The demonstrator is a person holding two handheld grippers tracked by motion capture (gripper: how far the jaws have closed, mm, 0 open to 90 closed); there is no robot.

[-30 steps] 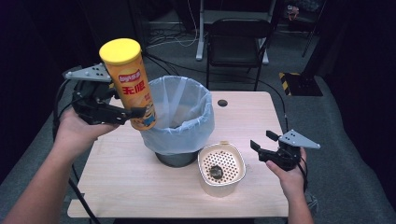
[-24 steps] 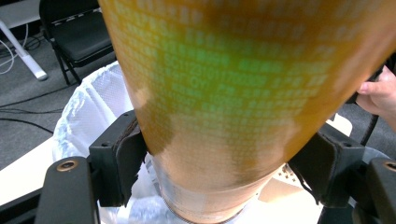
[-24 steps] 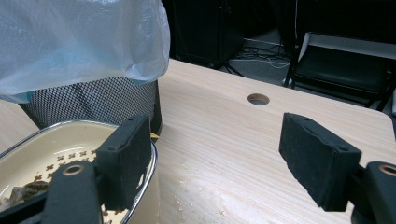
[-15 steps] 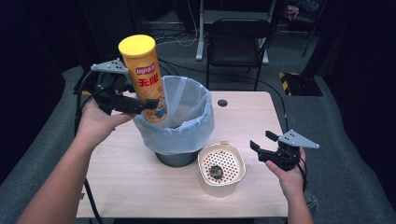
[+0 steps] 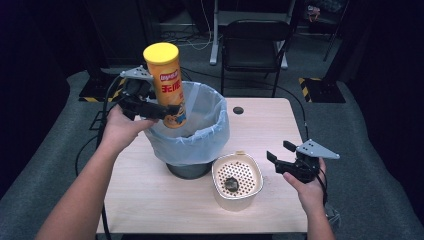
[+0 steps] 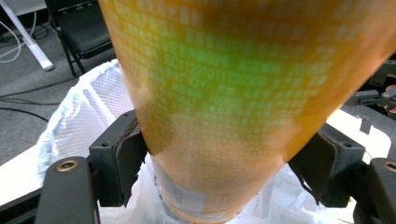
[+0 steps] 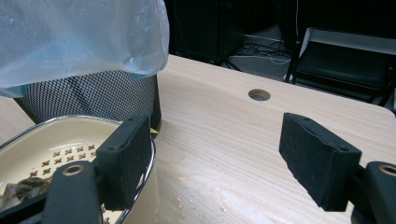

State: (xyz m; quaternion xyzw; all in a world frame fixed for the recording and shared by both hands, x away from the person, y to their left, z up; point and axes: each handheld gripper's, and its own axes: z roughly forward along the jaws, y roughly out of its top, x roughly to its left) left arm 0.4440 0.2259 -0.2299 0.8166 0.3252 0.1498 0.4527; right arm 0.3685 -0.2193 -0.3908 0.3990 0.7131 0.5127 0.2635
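Note:
A tall yellow chips can [image 5: 168, 85] with a yellow lid stands nearly upright over the left rim of the bin. My left gripper [image 5: 150, 107] is shut on the can's lower half; in the left gripper view its pads [image 6: 128, 156] press both sides of the orange can [image 6: 224, 102]. The can's bottom end hangs inside the mouth of the wire bin [image 5: 189, 127], which is lined with a pale blue bag [image 6: 84, 112]. At the table's right edge my right gripper [image 5: 280, 152] stands open, nothing between its fingers [image 7: 123, 156].
A cream perforated basket [image 5: 237, 180] holding a dark scrap sits in front of the bin, left of my right gripper; its rim [image 7: 60, 123] is beside my left jaw. The wooden table [image 5: 260, 125] has a cable hole [image 5: 238, 110]. A black chair [image 5: 252, 45] stands behind.
My left hand has carried the can to the right and slightly down, from beside the bin to over its left rim. The right hand has not moved.

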